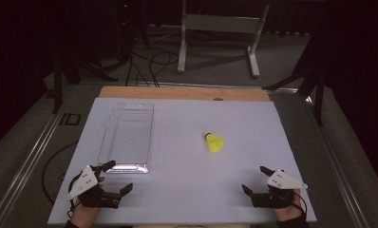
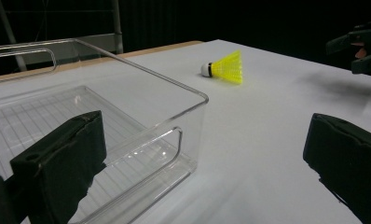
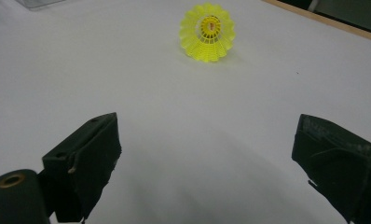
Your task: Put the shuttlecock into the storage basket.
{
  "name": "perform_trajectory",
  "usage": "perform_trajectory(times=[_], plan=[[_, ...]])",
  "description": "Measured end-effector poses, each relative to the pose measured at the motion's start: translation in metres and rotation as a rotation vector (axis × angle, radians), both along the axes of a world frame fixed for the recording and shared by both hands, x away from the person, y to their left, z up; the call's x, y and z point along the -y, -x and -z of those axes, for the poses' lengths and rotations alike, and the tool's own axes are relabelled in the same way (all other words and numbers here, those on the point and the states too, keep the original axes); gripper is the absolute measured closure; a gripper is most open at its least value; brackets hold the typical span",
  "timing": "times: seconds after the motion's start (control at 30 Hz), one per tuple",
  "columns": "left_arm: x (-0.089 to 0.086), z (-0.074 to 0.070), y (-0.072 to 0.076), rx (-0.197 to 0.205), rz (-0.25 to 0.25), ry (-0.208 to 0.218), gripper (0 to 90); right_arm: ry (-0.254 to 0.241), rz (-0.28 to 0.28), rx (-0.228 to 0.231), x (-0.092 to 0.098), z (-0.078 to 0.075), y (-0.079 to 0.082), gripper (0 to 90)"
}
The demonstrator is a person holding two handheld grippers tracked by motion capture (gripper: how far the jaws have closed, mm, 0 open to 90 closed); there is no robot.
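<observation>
I see the yellow shuttlecock point(image 1: 214, 142) lying on its side near the middle of the white table point(image 1: 187, 190). My right gripper point(image 1: 257, 181) sits at the bottom right, jaws wide apart and holding nothing, with the shuttlecock well ahead of them. My left gripper point(image 1: 116, 176) at the bottom left gapes empty too, beside the clear bin point(image 1: 127, 135).
</observation>
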State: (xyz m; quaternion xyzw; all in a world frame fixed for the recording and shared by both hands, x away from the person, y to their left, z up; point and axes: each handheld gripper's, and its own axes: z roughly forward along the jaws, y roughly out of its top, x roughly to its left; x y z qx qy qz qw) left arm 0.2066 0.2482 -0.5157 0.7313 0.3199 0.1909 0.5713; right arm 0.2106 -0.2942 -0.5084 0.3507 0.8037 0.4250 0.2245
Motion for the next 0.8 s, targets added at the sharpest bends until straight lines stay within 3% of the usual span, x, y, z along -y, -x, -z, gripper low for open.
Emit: perform_trajectory(times=[0.33, 0.7, 0.8], plan=[[0.0013, -0.0004, -0.0005, 0.000, -0.002, -0.003, 0.2, 0.014, -0.016, -0.025, -0.0020, 0.0025, -0.0006, 8.1], [0.0004, -0.0004, 0.0009, 0.001, -0.001, -0.003, 0.2, 0.016, 0.008, -0.032, -0.0012, -0.0017, -0.0001, 8.1], [0.0002, -0.0005, 0.0013, 0.002, 0.003, -0.002, 0.2, -0.009, 0.004, -0.041, -0.0015, -0.0057, 0.0010, 8.0]])
